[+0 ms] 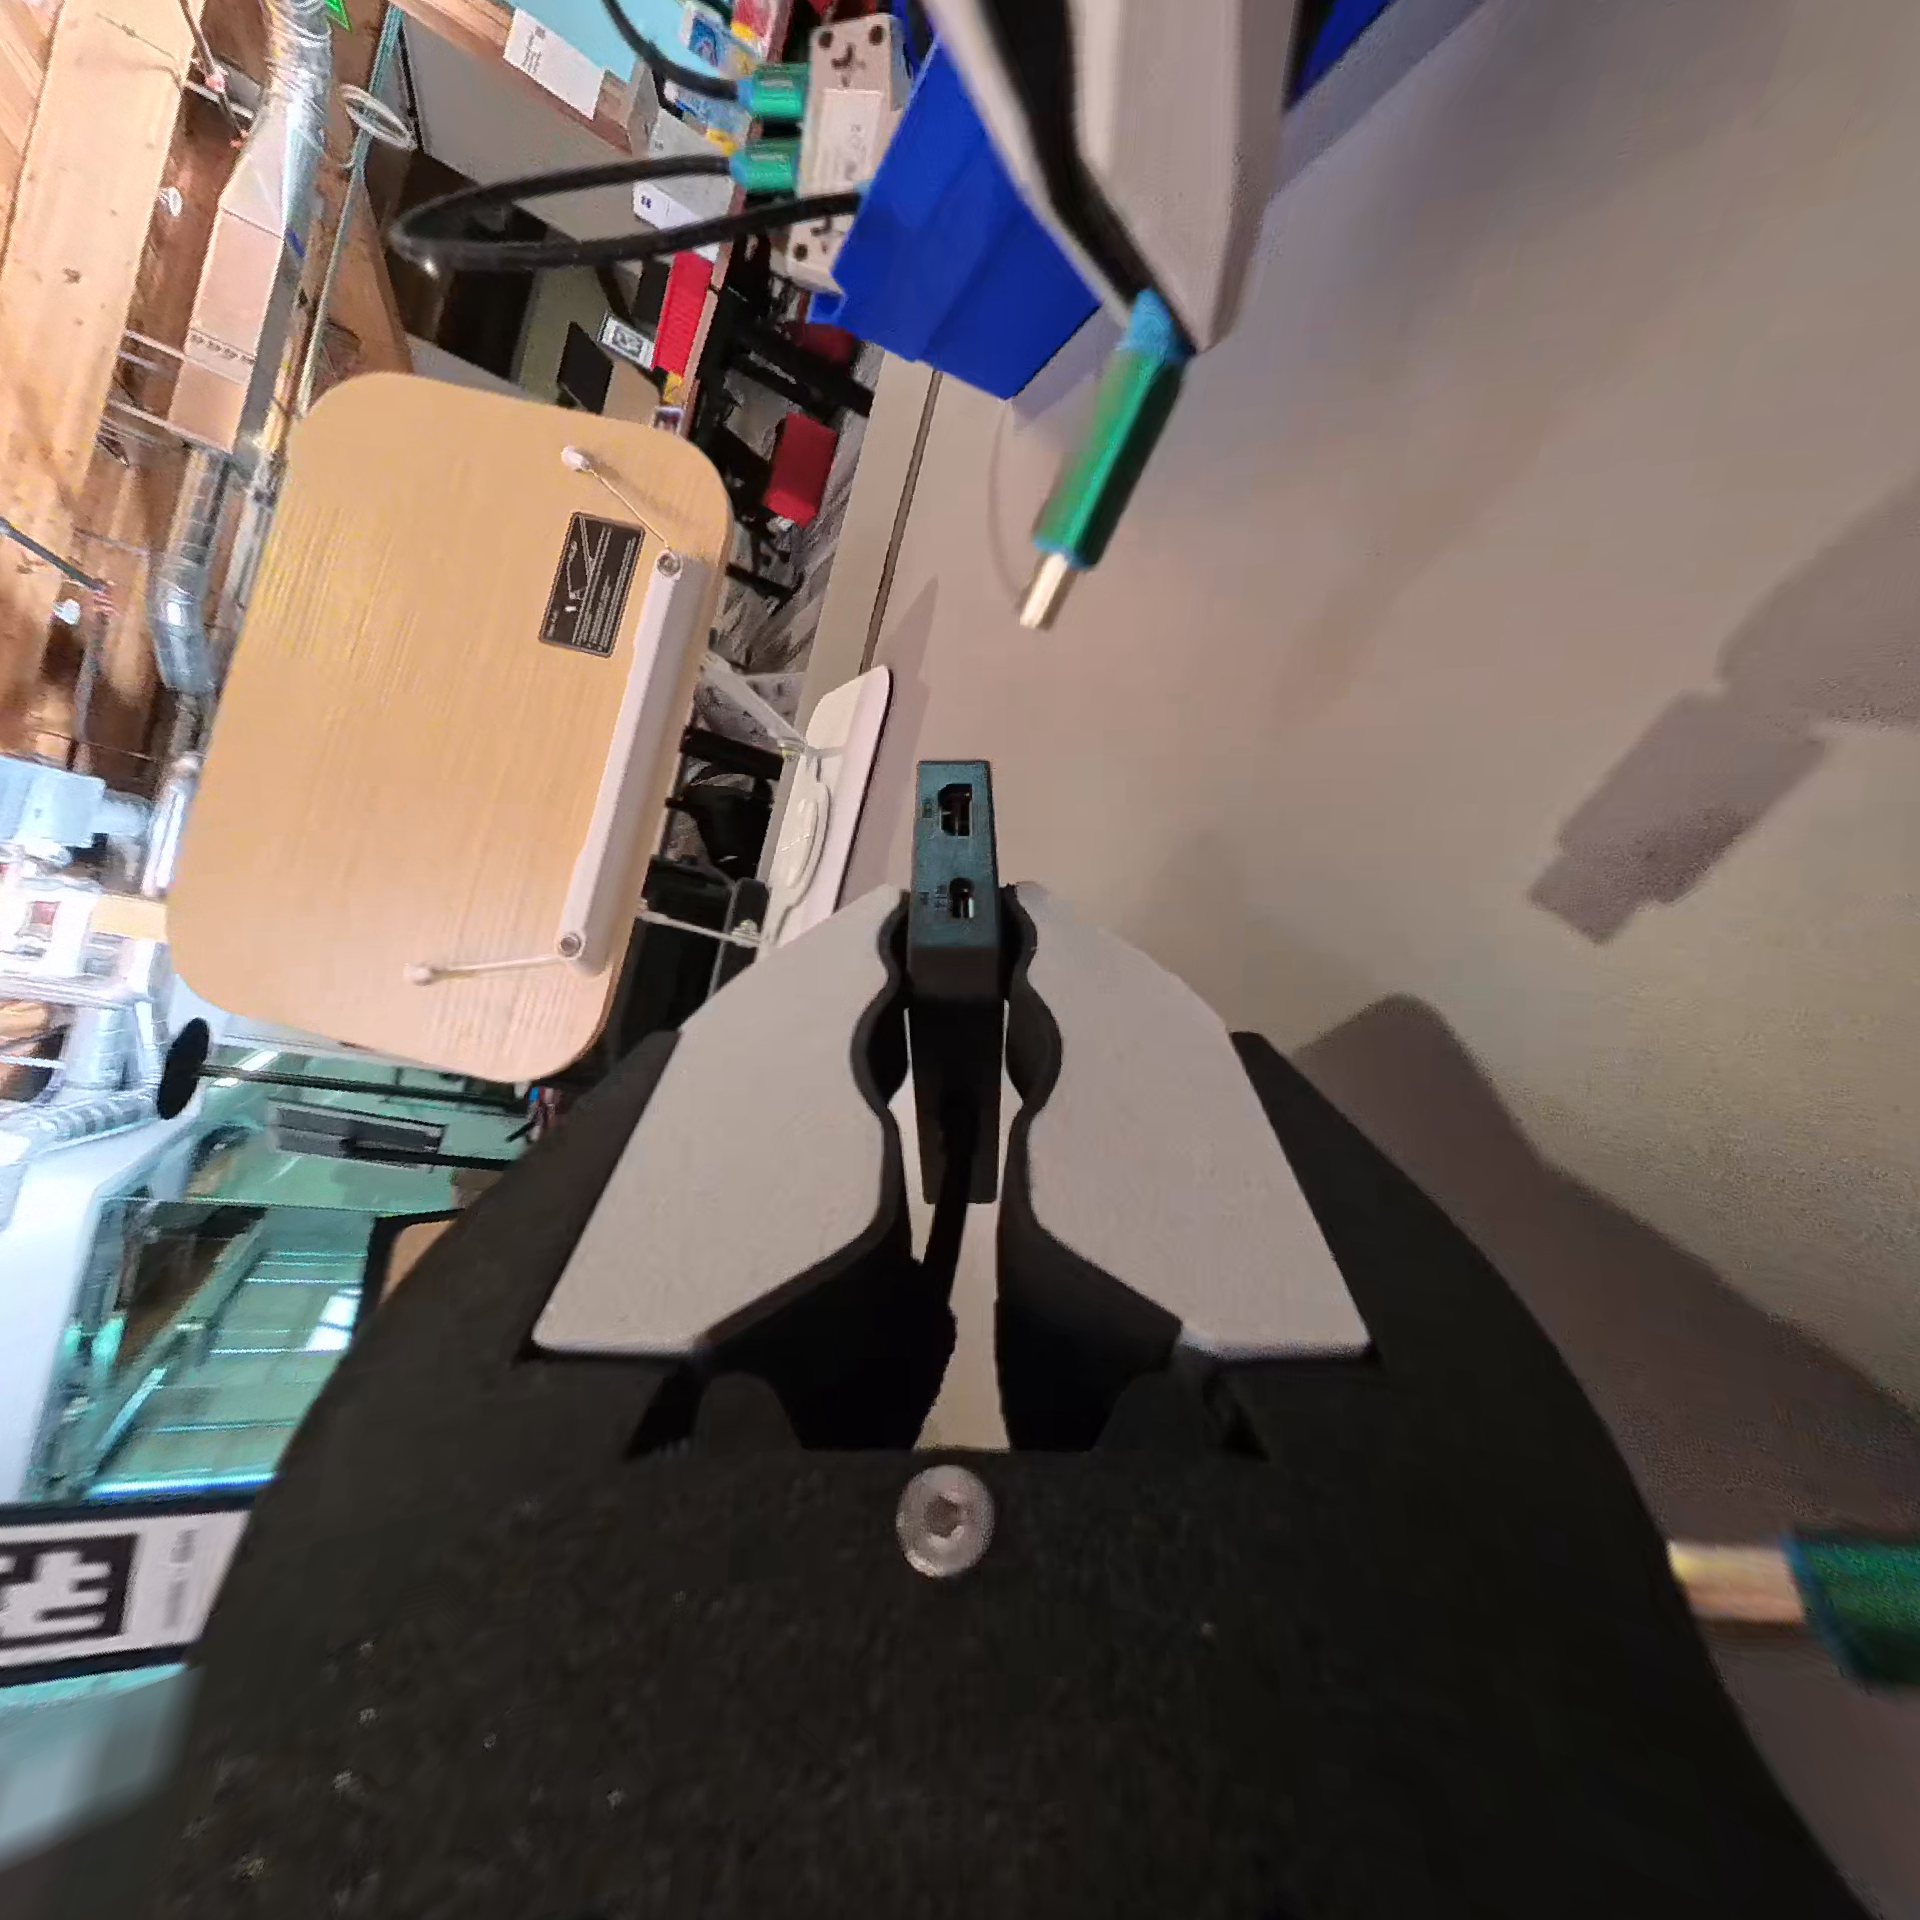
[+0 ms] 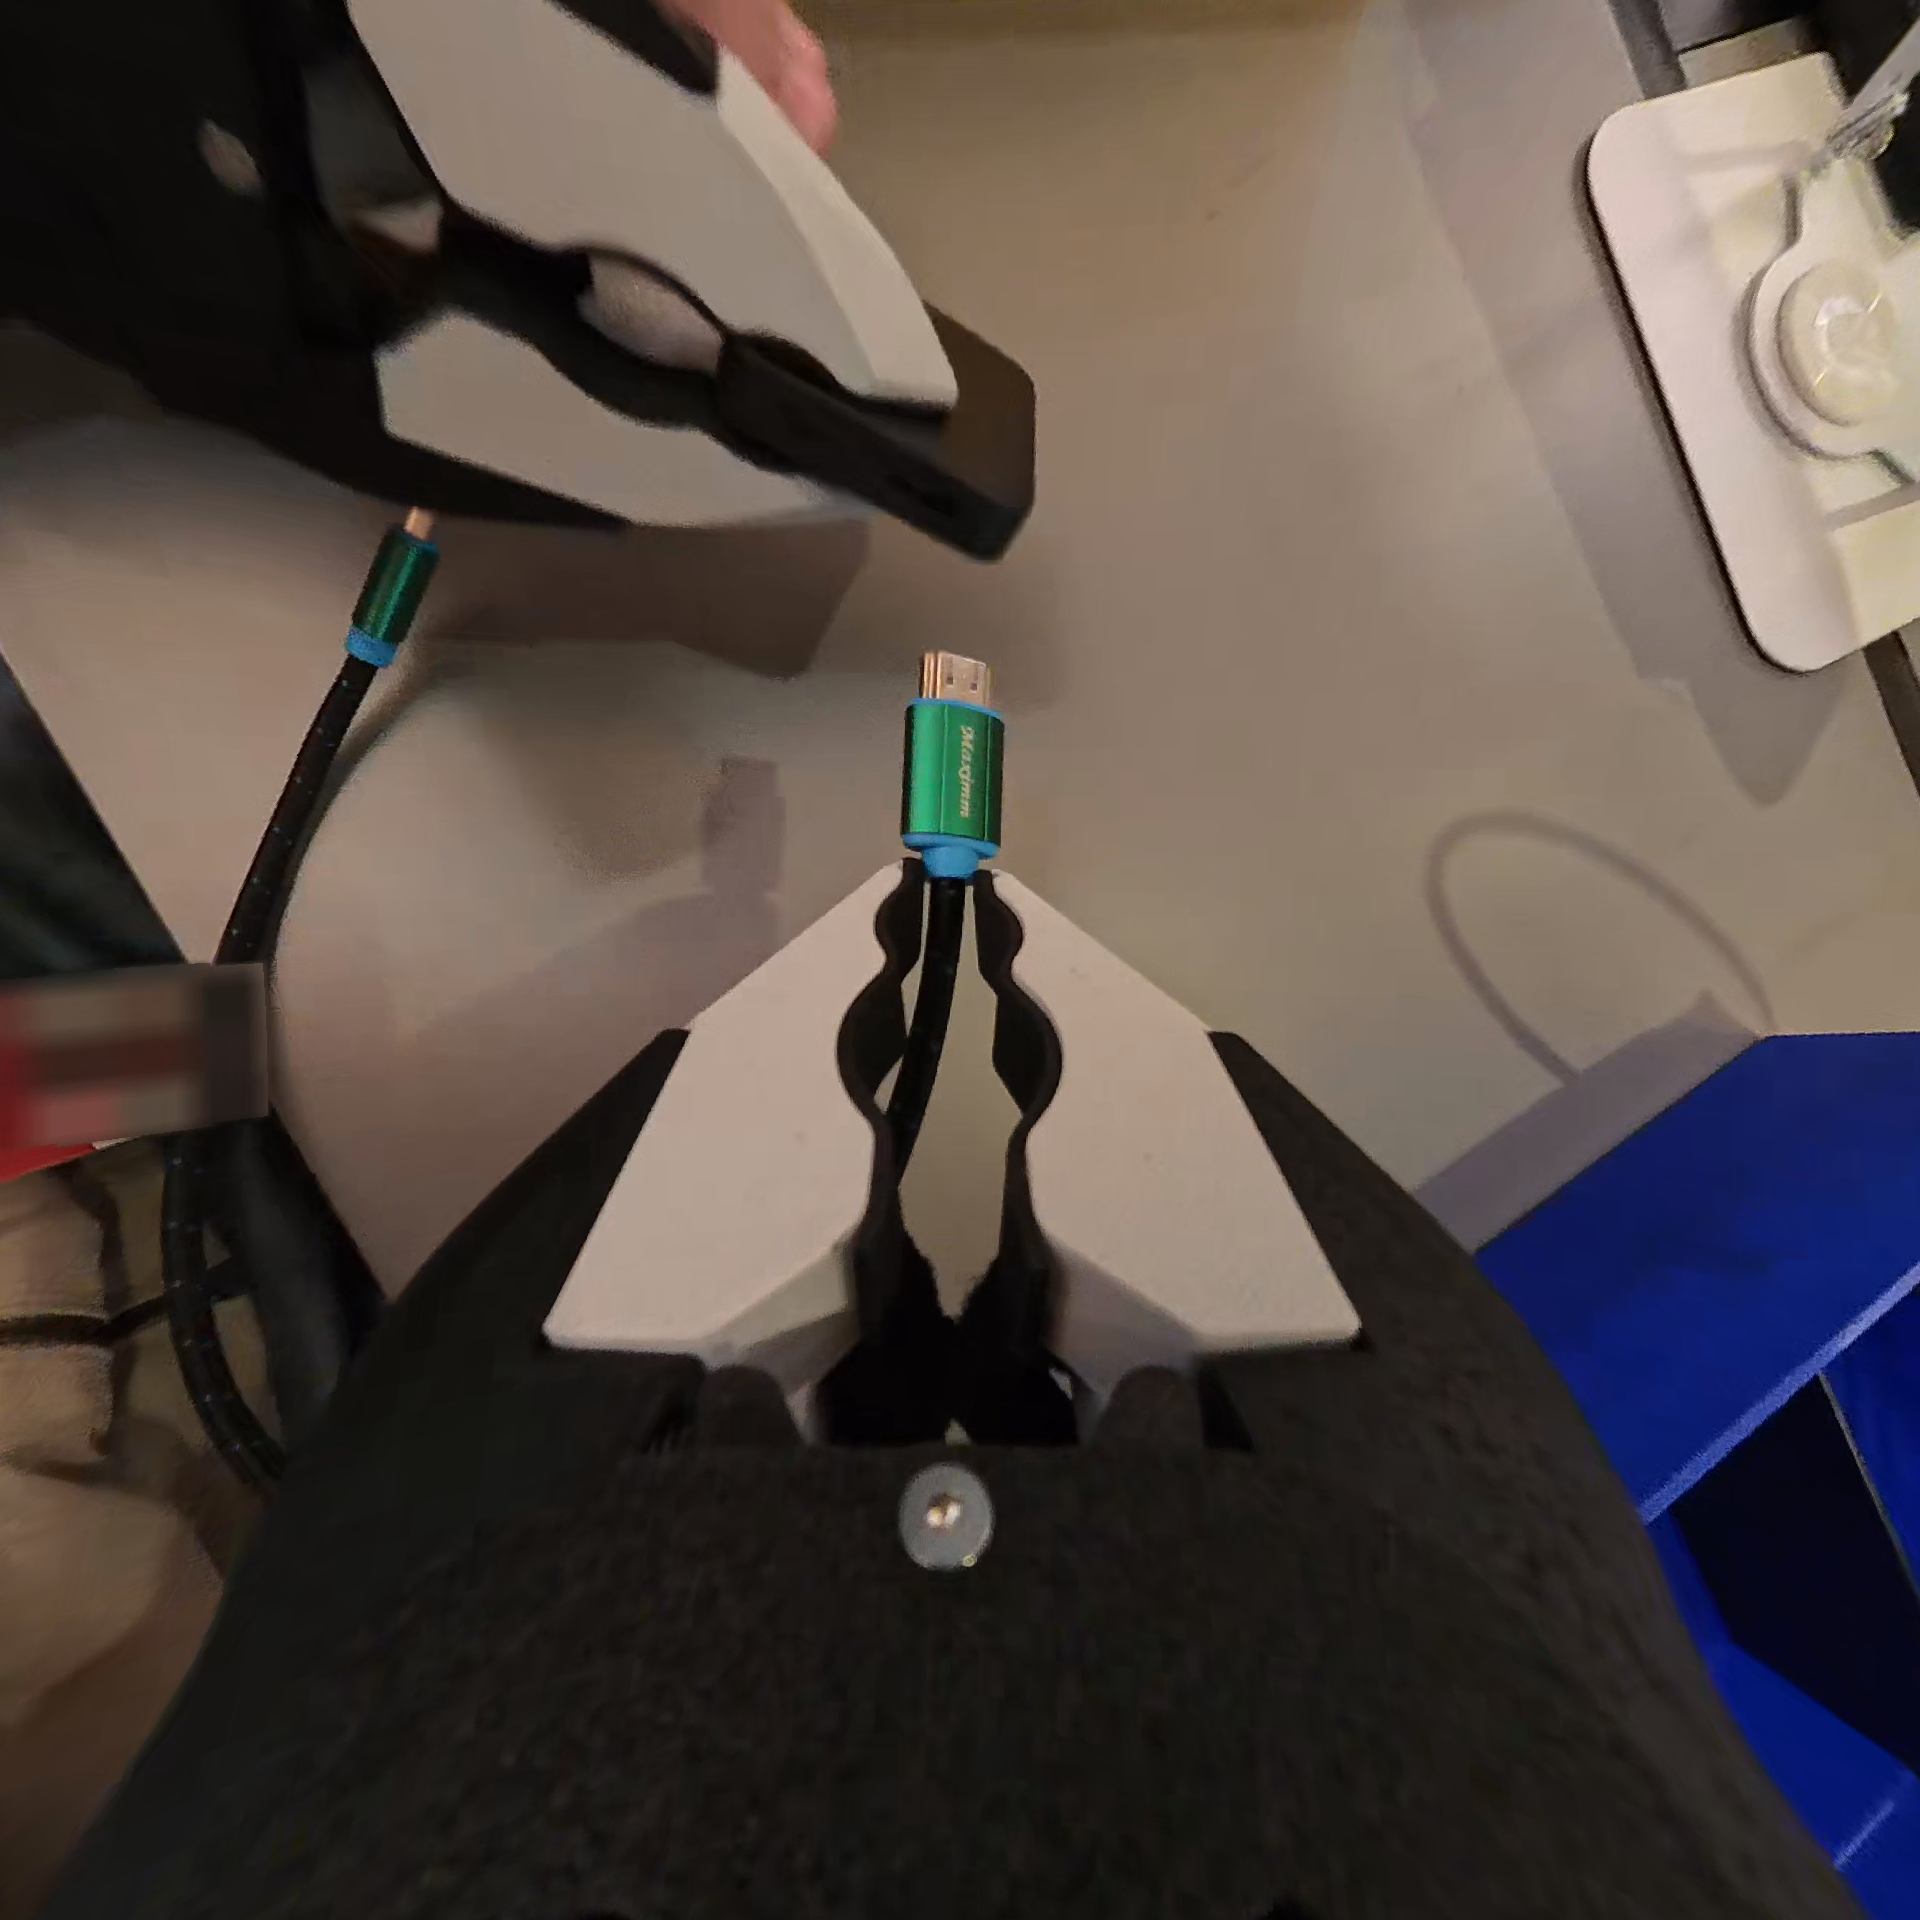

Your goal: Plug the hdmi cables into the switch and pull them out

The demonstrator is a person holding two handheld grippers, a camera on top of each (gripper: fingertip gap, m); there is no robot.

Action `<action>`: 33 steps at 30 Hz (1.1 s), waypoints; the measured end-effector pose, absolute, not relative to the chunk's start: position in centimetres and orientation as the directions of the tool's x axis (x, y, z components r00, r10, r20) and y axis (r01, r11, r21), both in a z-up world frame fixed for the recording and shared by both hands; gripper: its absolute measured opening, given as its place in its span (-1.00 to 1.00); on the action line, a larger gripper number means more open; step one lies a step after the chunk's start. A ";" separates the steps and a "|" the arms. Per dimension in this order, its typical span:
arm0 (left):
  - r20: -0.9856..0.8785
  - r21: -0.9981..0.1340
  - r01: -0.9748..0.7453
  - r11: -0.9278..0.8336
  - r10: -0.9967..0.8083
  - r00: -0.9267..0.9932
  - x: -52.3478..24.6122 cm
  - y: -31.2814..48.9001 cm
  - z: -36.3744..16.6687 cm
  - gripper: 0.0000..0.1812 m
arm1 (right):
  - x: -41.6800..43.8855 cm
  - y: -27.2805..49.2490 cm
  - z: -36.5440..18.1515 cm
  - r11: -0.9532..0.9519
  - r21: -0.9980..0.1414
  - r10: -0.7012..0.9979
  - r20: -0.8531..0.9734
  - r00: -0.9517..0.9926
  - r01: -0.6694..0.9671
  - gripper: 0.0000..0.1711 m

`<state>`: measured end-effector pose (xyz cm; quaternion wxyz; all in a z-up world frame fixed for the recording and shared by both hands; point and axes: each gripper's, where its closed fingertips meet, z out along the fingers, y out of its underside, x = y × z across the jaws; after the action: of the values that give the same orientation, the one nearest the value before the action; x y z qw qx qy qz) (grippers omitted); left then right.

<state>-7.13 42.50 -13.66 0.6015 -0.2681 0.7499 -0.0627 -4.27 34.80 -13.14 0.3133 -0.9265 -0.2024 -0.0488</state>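
A brand word runs along the green HDMI plug; the black plate on the wooden board is illegible.

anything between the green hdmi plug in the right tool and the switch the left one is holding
Nothing visible. The plug juts from the right tool, the switch sits clamped in the left tool, and only open air above the table separates them.

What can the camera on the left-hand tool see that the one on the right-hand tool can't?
Only the left wrist view shows the port face of the switch, both sockets empty, plus a wooden board and cluttered shelves behind.

Only the right wrist view shows the right gripper pinching the braided cable just behind the green HDMI plug.

Both show the switch held in the left gripper, that plug in the air, a second green plug unplugged, and the blue bin.
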 end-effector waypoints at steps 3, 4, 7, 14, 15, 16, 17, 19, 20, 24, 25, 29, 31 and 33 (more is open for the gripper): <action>-0.889 -0.368 -0.323 0.872 -0.431 -0.152 -6.8 41.5 -14.0 -0.85 | -4.7 35.0 -13.1 -0.727 -0.553 0.344 0.220 0.913 0.408 -0.89; -0.891 -0.361 -0.324 0.874 -0.426 -0.158 -6.7 41.3 -14.2 -0.85 | -4.8 35.1 -13.2 -0.725 -0.555 0.348 0.217 0.912 0.408 -0.90; -0.902 -0.333 -0.332 0.883 -0.401 -0.161 -6.4 41.0 -14.3 -0.85 | -5.0 35.0 -13.6 -0.734 -0.548 0.347 0.207 0.915 0.402 -0.89; -0.908 -0.306 -0.353 0.884 -0.382 -0.170 -6.2 40.8 -14.6 -0.85 | -4.8 35.2 -14.0 -0.745 -0.551 0.332 0.182 0.926 0.376 -0.89; -0.907 -0.307 -0.356 0.882 -0.385 -0.171 -6.2 40.8 -14.6 -0.85 | -4.8 35.2 -14.0 -0.747 -0.551 0.330 0.178 0.927 0.372 -0.89; -0.907 -0.305 -0.360 0.882 -0.384 -0.172 -6.2 40.8 -14.7 -0.85 | -4.8 35.2 -14.1 -0.746 -0.555 0.328 0.174 0.928 0.368 -0.90; -0.909 -0.301 -0.362 0.882 -0.381 -0.171 -6.2 40.8 -14.6 -0.85 | -4.9 35.3 -14.0 -0.744 -0.560 0.330 0.164 0.929 0.363 -0.90; -0.914 -0.287 -0.369 0.884 -0.368 -0.170 -6.1 40.7 -14.6 -0.85 | -5.1 35.2 -14.2 -0.750 -0.557 0.332 0.149 0.931 0.357 -0.89; -0.919 -0.273 -0.372 0.887 -0.355 -0.171 -6.1 40.7 -14.6 -0.85 | -5.0 35.2 -14.3 -0.753 -0.553 0.330 0.151 0.932 0.357 -0.89; -0.929 -0.243 -0.373 0.895 -0.325 -0.176 -6.1 40.6 -14.7 -0.85 | -4.9 35.1 -14.5 -0.768 -0.544 0.314 0.139 0.939 0.337 -0.90; -0.933 -0.231 -0.374 0.898 -0.314 -0.175 -6.1 40.6 -14.7 -0.85 | -4.9 35.1 -14.4 -0.768 -0.547 0.309 0.139 0.941 0.333 -0.90; -0.941 -0.222 -0.376 0.900 -0.299 -0.161 -6.0 40.6 -14.5 -0.85 | -5.0 35.1 -14.1 -0.776 -0.554 0.274 0.133 0.952 0.301 -0.89; -0.946 -0.202 -0.375 0.905 -0.280 -0.167 -5.9 40.5 -14.6 -0.85 | -4.9 35.0 -14.2 -0.788 -0.547 0.251 0.132 0.959 0.282 -0.89; -0.947 -0.188 -0.372 0.909 -0.268 -0.177 -5.8 40.1 -14.8 -0.85 | -4.6 34.8 -14.5 -0.813 -0.511 0.227 0.162 0.960 0.279 -0.90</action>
<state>-5.83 40.15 -14.76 0.6066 -0.2088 0.7659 0.0429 -4.59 34.84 -14.50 0.2752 -0.9510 -0.1330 -0.0465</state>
